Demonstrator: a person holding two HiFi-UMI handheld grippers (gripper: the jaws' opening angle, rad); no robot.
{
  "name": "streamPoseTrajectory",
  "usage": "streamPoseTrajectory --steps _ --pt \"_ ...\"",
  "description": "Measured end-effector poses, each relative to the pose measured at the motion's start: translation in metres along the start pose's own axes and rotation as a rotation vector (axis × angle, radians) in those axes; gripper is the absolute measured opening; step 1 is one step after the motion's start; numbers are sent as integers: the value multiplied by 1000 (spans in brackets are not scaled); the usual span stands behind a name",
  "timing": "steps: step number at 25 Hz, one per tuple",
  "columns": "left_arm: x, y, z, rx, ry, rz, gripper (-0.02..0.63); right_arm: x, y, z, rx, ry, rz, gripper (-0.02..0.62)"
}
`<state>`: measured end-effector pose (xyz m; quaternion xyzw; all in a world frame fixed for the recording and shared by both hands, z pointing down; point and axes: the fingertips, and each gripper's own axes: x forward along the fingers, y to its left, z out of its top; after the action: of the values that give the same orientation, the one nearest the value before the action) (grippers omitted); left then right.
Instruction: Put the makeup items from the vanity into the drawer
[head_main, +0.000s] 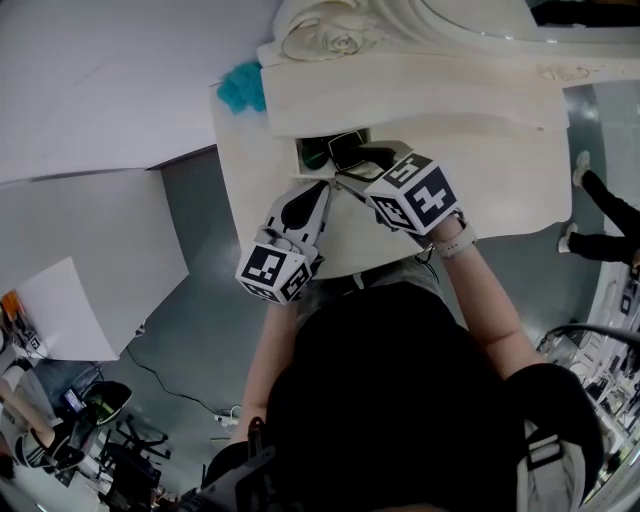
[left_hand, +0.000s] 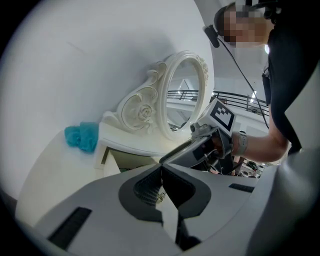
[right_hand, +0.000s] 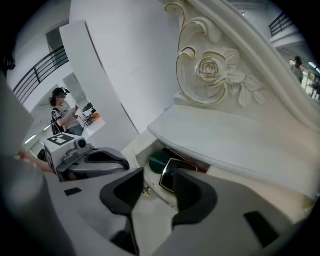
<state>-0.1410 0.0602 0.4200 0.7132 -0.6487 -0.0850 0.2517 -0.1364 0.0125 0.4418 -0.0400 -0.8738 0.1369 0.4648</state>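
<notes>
Studio hall: ornate vanity (head_main: 420, 100) amid partition panels (right_hand: 105, 75), balcony railings (right_hand: 40, 70)

Open drawer under the vanity shelf

The drawer (head_main: 299, 152) is set beneath the raised shelf (head_main: 420, 95) of the vanity (head_main: 500, 190), with the mirror (head_main: 400, 20) behind. A round jar (head_main: 316, 155) and, to its right, a flat compact (head_main: 347, 148) are lodged inside. A puff (head_main: 242, 87) is placed left of the shelf. The left gripper (head_main: 320, 187) and right gripper (head_main: 350, 168) are held before the drawer.
</notes>
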Motion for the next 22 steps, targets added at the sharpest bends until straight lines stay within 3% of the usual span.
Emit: streamPoseTrajectory --steps 1,2,6,12,22 --pt "-1 1 0 0 1 2 14 -1 -2 2 -2 -16 -24 144" --pt "-2 1 -1 0 2 4 14 -2 -3 3 -6 -28 -43 97" --pt "-6 0 -4 5 9 -1 14 -8 6 8 -46 -87 -44 38" --pt "-8 -3 -8 11 16 -26 14 -36 38 20 16 -289 76 21" --pt "-22 -32 -8 70 3 0 14 -59 70 -29 -77 -274 139 21"
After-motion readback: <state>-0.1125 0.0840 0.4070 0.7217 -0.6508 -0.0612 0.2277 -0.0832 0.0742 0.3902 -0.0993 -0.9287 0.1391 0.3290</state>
